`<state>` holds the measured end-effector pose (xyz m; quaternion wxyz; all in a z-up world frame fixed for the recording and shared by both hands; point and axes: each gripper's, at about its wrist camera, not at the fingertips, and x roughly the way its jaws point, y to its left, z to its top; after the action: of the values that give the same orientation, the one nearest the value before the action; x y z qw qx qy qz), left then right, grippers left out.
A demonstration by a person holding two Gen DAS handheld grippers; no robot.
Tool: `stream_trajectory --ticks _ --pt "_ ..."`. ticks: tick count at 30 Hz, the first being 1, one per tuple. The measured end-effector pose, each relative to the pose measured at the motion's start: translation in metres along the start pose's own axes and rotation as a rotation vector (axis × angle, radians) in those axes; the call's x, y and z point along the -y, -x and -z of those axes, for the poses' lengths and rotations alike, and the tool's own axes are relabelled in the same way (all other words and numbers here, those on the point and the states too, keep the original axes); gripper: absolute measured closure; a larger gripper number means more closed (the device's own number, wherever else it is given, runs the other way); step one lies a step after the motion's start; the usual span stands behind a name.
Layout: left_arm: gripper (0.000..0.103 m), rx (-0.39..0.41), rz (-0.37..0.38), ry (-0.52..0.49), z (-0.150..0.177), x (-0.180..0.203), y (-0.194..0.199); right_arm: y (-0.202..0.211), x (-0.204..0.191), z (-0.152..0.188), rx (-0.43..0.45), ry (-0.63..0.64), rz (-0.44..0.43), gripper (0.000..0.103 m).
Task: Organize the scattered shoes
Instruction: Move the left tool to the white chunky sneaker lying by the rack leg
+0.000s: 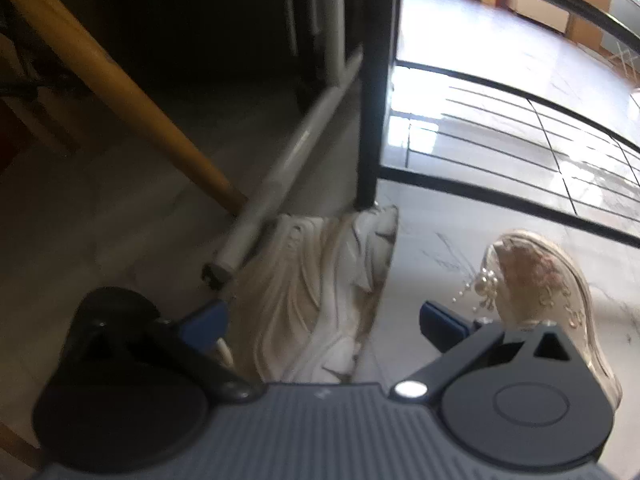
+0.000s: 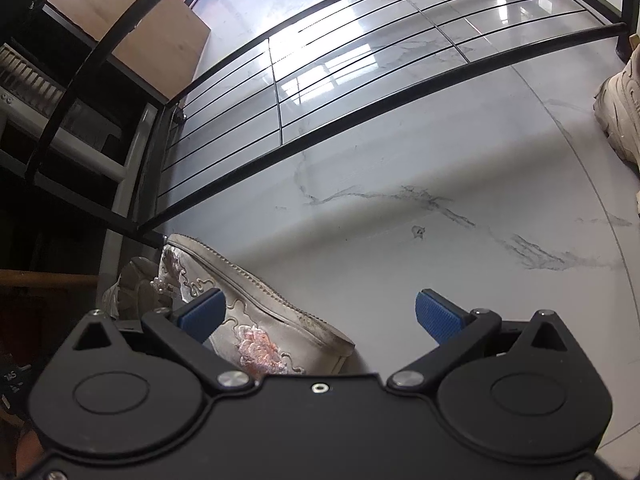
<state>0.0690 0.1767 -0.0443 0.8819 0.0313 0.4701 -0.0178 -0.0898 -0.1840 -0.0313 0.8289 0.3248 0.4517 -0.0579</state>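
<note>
A cream chunky sneaker point(image 1: 320, 296) lies on the floor between the jaws of my open left gripper point(image 1: 322, 326), which do not touch it. An embroidered beige flat shoe point(image 1: 548, 284) with pink flowers and pearl beads lies just right of it, behind the right finger. In the right wrist view the same flat shoe point(image 2: 256, 320) lies under the left finger of my open, empty right gripper point(image 2: 320, 316); the sneaker point(image 2: 132, 292) peeks out behind it. Another cream sneaker point(image 2: 620, 108) stands at the far right edge.
A black metal shoe rack point(image 2: 360, 92) with wire shelves stands ahead on the white marble floor point(image 2: 440, 208). A wooden leg point(image 1: 120, 92) and a grey pole point(image 1: 280, 184) slant at the left beside the rack post point(image 1: 372, 120). A cardboard box point(image 2: 132, 20) sits back left.
</note>
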Motion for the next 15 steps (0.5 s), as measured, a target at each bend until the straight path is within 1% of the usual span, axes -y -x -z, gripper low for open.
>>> stream_trajectory --ticks 4,7,9,11,15 --pt "0.001 -0.025 -0.008 -0.009 0.004 0.0 -0.007 -0.002 0.0 0.0 -0.009 0.001 -0.001 0.0" --pt "0.001 -0.07 0.002 0.019 0.006 -0.005 -0.018 -0.002 0.0 0.0 -0.013 -0.002 -0.004 0.0" --pt "0.001 -0.098 -0.009 0.03 0.008 -0.008 -0.024 -0.003 0.0 0.0 -0.014 -0.004 -0.005 0.0" --pt "0.001 -0.125 -0.038 0.022 0.01 -0.009 -0.031 -0.003 0.001 0.0 -0.018 -0.009 -0.009 0.0" --pt "0.001 -0.143 -0.071 -0.012 0.012 -0.003 -0.037 -0.004 0.001 0.0 -0.023 -0.009 -0.006 0.0"
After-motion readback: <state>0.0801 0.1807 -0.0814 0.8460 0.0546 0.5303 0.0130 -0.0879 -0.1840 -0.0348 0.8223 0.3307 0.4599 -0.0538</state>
